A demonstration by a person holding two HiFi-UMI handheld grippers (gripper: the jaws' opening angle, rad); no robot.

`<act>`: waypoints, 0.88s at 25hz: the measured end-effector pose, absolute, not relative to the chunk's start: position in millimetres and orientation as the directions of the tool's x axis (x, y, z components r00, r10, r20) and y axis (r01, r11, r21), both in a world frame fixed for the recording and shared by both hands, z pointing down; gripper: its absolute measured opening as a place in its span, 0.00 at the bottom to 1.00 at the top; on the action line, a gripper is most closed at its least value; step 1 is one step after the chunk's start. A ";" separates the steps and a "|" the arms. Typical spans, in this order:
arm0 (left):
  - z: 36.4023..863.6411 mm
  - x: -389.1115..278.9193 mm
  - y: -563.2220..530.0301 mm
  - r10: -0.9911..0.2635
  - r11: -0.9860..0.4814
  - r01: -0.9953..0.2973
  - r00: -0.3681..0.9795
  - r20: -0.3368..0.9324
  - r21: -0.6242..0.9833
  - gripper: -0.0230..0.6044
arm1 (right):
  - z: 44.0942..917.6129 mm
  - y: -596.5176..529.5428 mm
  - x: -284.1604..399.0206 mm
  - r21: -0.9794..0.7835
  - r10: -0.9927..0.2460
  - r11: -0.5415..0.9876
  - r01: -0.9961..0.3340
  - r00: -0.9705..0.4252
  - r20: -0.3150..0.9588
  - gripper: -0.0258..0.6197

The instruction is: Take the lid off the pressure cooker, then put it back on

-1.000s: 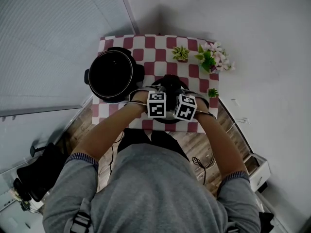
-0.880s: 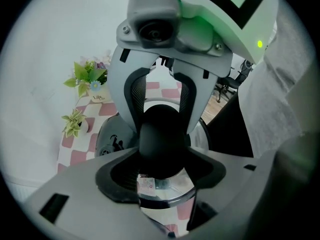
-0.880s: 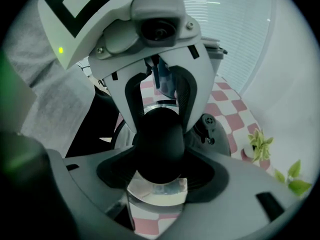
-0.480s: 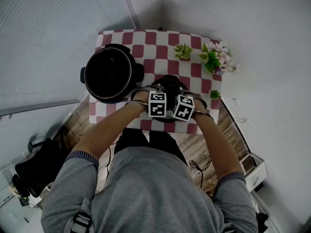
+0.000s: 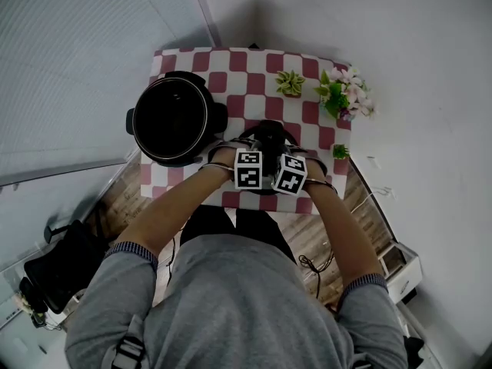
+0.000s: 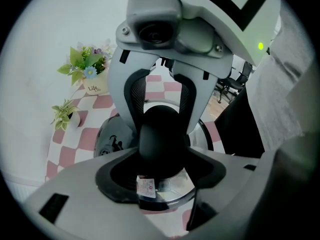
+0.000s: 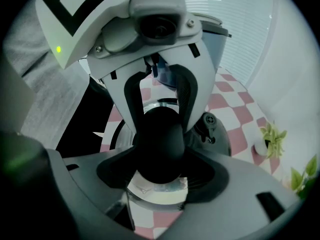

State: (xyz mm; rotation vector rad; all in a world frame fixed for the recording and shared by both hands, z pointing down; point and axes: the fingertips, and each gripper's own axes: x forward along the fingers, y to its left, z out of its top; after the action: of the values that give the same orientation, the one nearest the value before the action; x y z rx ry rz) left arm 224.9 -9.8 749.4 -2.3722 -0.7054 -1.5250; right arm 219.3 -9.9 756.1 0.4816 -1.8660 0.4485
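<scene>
My left gripper point(image 6: 161, 129) and right gripper point(image 7: 159, 126) are both clamped on the black knob point(image 6: 162, 146) of the lid point(image 5: 317, 160). They have sunk a little with it toward the checked cloth point(image 5: 254, 71) at the lower middle of the head view, so I judge the lid is off and being set down, though I cannot tell whether it touches yet. It lies close to the table's lower edge, just right of the open pressure cooker point(image 5: 171, 116), with the potted plant point(image 5: 290, 83) and flowers point(image 5: 344, 91) well clear at upper right.
</scene>
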 end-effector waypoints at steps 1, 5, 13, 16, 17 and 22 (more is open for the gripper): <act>749.3 224.9 -10.0 0.270 -0.858 0.511 0.345 0.899 0.061 0.52 | 756.2 -10.3 219.2 -0.075 -0.114 0.844 -0.531 -0.315 0.942 0.49; 747.3 226.1 -11.1 0.258 -0.874 0.484 0.372 0.892 0.051 0.52 | 753.8 -12.9 218.1 -0.088 -0.134 0.823 -0.561 -0.342 0.930 0.53; 718.5 210.9 -20.5 0.218 -0.954 0.293 0.553 0.804 0.057 0.53 | 716.8 -12.3 218.4 -0.061 -0.244 0.779 -0.624 -0.391 0.888 0.57; 687.2 201.7 -22.3 0.175 -0.977 0.209 0.671 0.720 0.042 0.53 | 691.3 -9.8 219.2 -0.053 -0.318 0.746 -0.664 -0.425 0.848 0.57; 674.1 199.1 -23.4 0.154 -0.984 0.175 0.718 0.679 0.037 0.53 | 680.8 -9.9 219.5 -0.046 -0.354 0.731 -0.681 -0.435 0.828 0.57; 615.0 184.7 -24.1 0.070 -0.997 0.068 0.862 0.502 0.023 0.53 | 619.7 -13.6 221.1 0.008 -0.565 0.641 -0.768 -0.463 0.683 0.57</act>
State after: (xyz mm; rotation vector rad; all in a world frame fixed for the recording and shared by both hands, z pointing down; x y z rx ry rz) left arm 184.7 -24.1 615.0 -3.0363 -0.1127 -0.8181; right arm 221.1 -13.6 619.7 1.0329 -2.1972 0.3969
